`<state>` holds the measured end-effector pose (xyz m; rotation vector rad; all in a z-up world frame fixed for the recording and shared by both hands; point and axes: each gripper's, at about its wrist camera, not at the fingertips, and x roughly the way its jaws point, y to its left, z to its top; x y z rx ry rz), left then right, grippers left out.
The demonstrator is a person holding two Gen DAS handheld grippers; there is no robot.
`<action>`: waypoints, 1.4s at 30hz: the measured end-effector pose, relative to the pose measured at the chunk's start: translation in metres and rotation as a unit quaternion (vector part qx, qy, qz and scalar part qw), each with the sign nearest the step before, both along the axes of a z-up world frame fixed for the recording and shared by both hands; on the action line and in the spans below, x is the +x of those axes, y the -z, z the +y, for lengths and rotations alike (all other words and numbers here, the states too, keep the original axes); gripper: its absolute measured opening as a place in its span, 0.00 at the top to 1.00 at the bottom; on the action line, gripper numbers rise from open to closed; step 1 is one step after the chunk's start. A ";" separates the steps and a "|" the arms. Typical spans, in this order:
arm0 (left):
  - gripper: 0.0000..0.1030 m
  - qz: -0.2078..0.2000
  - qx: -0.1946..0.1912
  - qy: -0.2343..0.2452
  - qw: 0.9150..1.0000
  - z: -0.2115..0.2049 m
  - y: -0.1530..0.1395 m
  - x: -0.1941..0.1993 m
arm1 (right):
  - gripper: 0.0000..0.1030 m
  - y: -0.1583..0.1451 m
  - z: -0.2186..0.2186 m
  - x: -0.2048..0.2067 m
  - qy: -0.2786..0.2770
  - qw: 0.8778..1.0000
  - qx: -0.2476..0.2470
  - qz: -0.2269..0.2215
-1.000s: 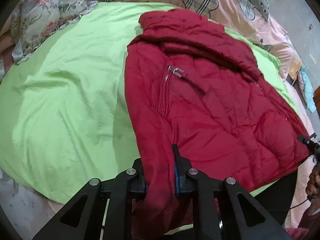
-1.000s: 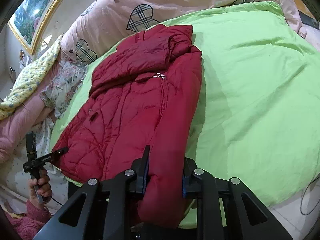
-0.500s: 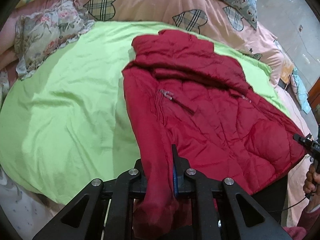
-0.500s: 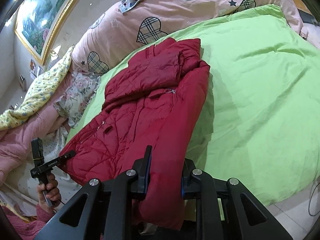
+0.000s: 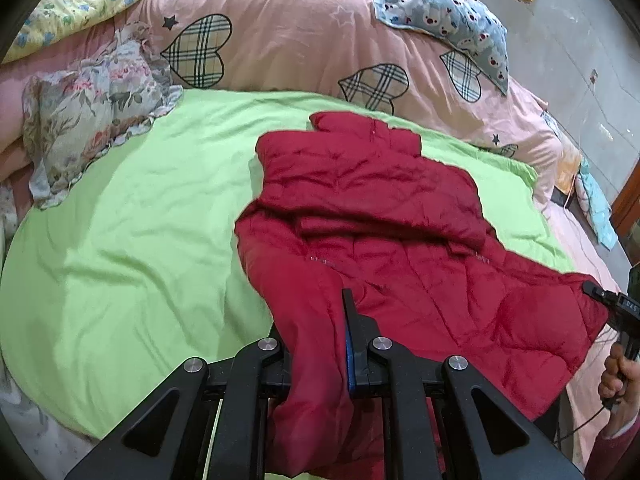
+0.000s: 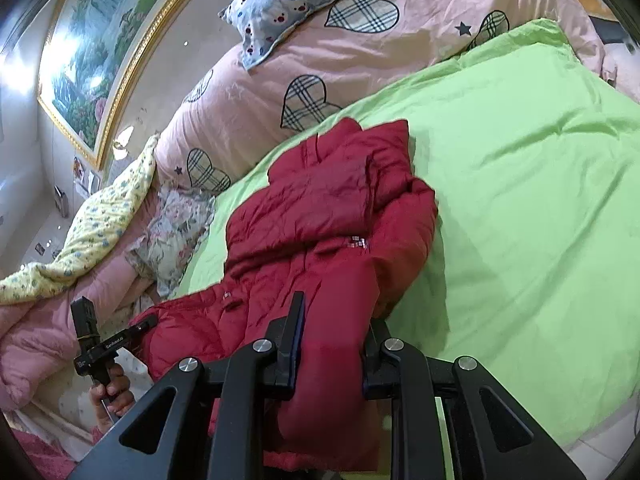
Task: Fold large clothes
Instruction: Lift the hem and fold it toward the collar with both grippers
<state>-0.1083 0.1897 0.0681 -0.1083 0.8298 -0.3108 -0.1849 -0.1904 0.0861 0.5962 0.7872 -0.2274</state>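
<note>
right claw (image 6: 326,336) clamping red jacket (image 6: 320,216), green sheet (image 6: 520,160)

My left gripper (image 5: 318,344) and my right gripper (image 6: 332,344) are each clamped on the puffy dark red quilted jacket (image 5: 380,232), so that jacket fills the room right in front of me. On both sides of it the smooth lime green bed sheet (image 5: 120,240) lies bare, and a gripper could slide there. Further back, the big pink quilt with checked hearts (image 5: 288,32) piles up like a wall. The crumpled flowery cloth (image 5: 88,120) blocks the sheet's far left corner.
</note>
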 end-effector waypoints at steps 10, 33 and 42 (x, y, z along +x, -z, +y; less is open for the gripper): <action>0.87 -0.016 0.010 -0.016 1.000 -0.015 -0.011 0.037 | 0.80 -0.008 -0.018 0.042 0.007 1.000 -0.024 -0.010; 0.86 -0.029 0.009 -0.101 0.994 -0.042 -0.019 0.143 | 0.79 -0.010 -0.075 0.152 0.052 0.997 -0.046 -0.045; 0.86 -0.015 0.011 -0.120 0.993 -0.049 -0.004 0.203 | 0.77 0.004 -0.090 0.194 0.061 0.994 -0.085 -0.028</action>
